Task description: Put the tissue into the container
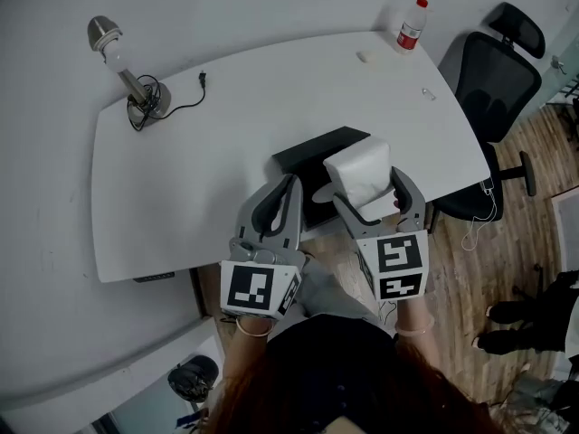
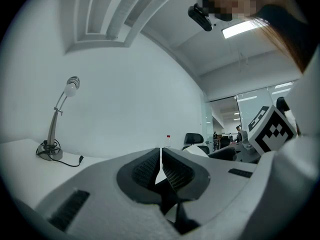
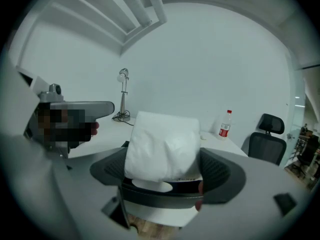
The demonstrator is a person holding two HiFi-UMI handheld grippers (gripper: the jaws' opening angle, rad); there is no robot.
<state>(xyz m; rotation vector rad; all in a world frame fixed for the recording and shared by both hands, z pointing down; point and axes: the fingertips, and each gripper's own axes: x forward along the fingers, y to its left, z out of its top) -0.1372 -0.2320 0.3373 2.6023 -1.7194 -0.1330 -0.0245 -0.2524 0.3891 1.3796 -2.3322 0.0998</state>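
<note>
My right gripper (image 1: 360, 186) has the tissue (image 3: 161, 145) clamped between its jaws. They stand wide apart around the soft white pack and press in on its sides. My left gripper (image 2: 161, 158) has its jaws drawn almost together, with only a sliver between the pads and nothing in them. It hangs just off the near-left corner of the container (image 1: 312, 152).

The container is a dark box on the counter (image 1: 208, 161), close to the front edge. The tissue sits over the container's near-right part, and I judge it is not yet down inside.

To do this step well, I would first centre the pack over the container. Then I would lower it level until it seats, and only then ease the jaws apart. The pack is soft, so I would not squeeze harder. If the container slides, my left gripper could steady its left wall.
</note>
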